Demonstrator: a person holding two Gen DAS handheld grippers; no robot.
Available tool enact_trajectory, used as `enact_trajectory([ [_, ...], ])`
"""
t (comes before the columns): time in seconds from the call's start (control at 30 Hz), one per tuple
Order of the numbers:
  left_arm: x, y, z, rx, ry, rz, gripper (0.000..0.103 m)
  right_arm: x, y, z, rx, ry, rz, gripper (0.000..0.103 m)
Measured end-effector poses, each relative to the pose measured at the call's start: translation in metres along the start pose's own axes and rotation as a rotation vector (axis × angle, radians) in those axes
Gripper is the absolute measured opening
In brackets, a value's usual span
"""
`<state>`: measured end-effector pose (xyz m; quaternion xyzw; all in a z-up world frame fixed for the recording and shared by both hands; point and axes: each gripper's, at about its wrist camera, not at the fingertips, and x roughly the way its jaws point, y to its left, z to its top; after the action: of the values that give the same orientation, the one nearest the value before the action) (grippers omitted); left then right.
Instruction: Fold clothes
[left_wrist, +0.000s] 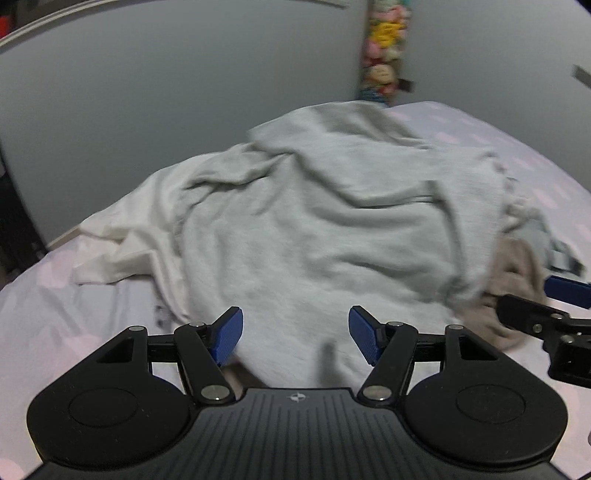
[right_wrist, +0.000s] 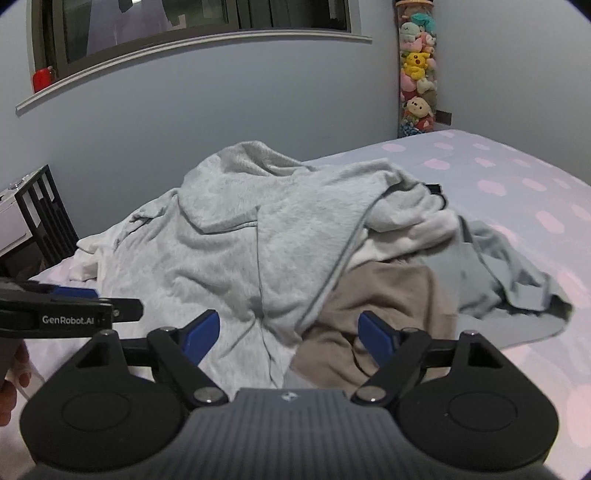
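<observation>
My left hand-held gripper (left_wrist: 295, 338) hangs released, blue fingers spread wide with nothing between them, just above the near hem of the light grey sweatshirt (left_wrist: 314, 221). To its left a white garment (left_wrist: 122, 240) sticks out from under that sweatshirt onto the bed (left_wrist: 55, 314). The risk here — if I close on the hem blind, I may pinch both layers, or catch whatever lies beneath, and drag the whole pile instead of one piece.

The clothes sit as one crumpled heap on the bed, none lying folded that I can see.

Further right, my right hand-held gripper (right_wrist: 288, 338) is also released, jaws apart, poised over the seam where the sweatshirt meets a beige garment (right_wrist: 376, 306). Right of that, a pale blue-grey garment (right_wrist: 509, 273) trails off toward the bed's open side. The pieces overlap — a grab at that seam could take two fabrics at once. The left view is blurred, so I cannot judge the edges there finely.
</observation>
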<state>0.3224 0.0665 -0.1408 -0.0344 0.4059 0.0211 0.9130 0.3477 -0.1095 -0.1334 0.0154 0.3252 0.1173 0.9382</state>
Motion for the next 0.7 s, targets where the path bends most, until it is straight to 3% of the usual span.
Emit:
enact_trajectory([
  [0.13,0.020,0.008,0.002,-0.019,0.027,0.037,0.062,0.034,0.005,0.008,-0.022,0.015,-0.011,0.075],
  [0.3,0.034,0.006,0.003,-0.009,0.050,0.071,0.062,0.057,0.010,0.015,-0.025,0.037,-0.018,0.056],
  [0.33,0.033,0.005,0.003,-0.010,0.049,0.072,0.058,0.058,0.011,0.016,-0.030,0.038,-0.017,0.052],
  [0.4,0.030,0.004,0.005,-0.013,0.044,0.072,0.046,0.054,0.011,0.018,-0.036,0.040,-0.016,0.030],
  [0.43,0.028,0.003,0.006,-0.015,0.042,0.072,0.031,0.049,0.011,0.019,-0.034,0.037,-0.015,0.026],
  [0.5,0.023,0.002,0.009,-0.016,0.046,0.061,0.017,0.038,0.009,0.022,-0.022,0.025,-0.019,0.012],
  [0.53,0.019,0.001,0.011,-0.016,0.055,0.037,0.000,0.030,0.008,0.023,-0.016,0.012,-0.032,0.009],
  [0.7,-0.014,-0.017,0.011,0.050,0.029,-0.015,0.000,-0.021,0.001,0.032,0.006,-0.078,-0.114,0.006],
])
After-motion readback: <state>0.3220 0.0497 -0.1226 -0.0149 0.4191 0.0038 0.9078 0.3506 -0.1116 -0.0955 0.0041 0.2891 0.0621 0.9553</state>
